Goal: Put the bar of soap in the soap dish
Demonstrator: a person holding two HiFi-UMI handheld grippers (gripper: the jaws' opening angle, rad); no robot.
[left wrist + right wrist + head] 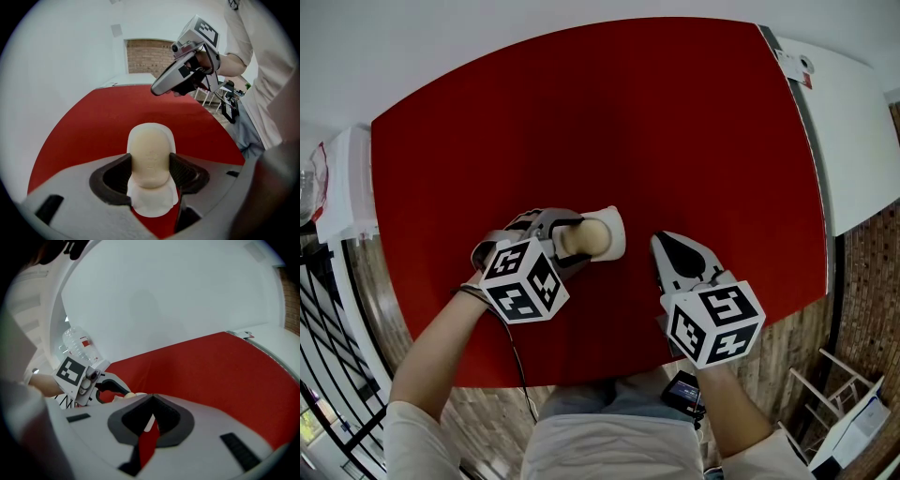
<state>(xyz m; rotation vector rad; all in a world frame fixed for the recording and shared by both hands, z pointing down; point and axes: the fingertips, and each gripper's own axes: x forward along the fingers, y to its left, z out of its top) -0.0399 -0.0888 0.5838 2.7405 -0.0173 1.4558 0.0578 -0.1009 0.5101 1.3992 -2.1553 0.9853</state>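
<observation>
A cream bar of soap rests on the white soap dish near the front middle of the red table. My left gripper reaches in from the left and is shut on the soap. In the left gripper view both dark pads press the sides of the soap, and the dish shows under and beyond it. My right gripper hovers just right of the dish, shut and holding nothing. It also hangs in the left gripper view as the right gripper, above the cloth.
The red table's front edge runs close to the person's body. A white counter borders the table on the right. A clear plastic bottle stands on a white surface beyond the table's left side.
</observation>
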